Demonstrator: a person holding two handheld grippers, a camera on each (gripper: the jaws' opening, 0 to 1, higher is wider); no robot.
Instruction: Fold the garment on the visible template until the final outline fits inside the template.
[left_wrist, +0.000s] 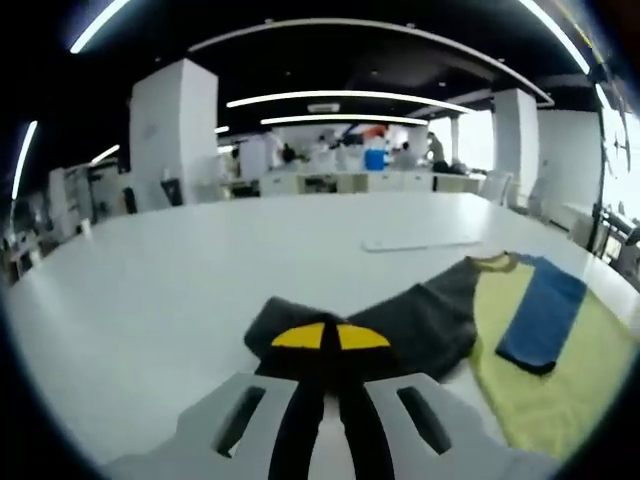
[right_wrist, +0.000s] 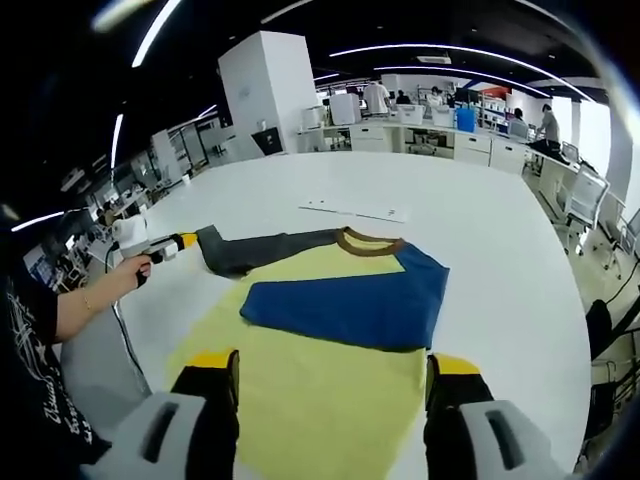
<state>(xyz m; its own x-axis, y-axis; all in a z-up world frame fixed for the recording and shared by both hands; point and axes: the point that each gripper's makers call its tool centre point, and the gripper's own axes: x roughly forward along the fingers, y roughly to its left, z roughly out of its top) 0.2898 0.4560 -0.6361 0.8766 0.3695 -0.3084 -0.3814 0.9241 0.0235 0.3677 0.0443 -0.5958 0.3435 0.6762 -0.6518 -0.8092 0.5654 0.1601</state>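
While the left gripper (left_wrist: 330, 338) pinches the grey sleeve (right_wrist: 262, 248) cuff, the right gripper (right_wrist: 330, 375) hangs open over the shirt (right_wrist: 320, 400) hem, holding nothing. Shirt's flat on the white table (right_wrist: 480, 230). Carry sleeve across w/o dragging the body, lay it square.

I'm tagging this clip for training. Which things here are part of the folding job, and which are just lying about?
In the job:
- the yellow garment, its blue sleeve folded across it
- its grey sleeve, gripped by the left claw
- the right claw, open over the hem

Lying about:
- a flat white strip further along the table
- the office desks behind
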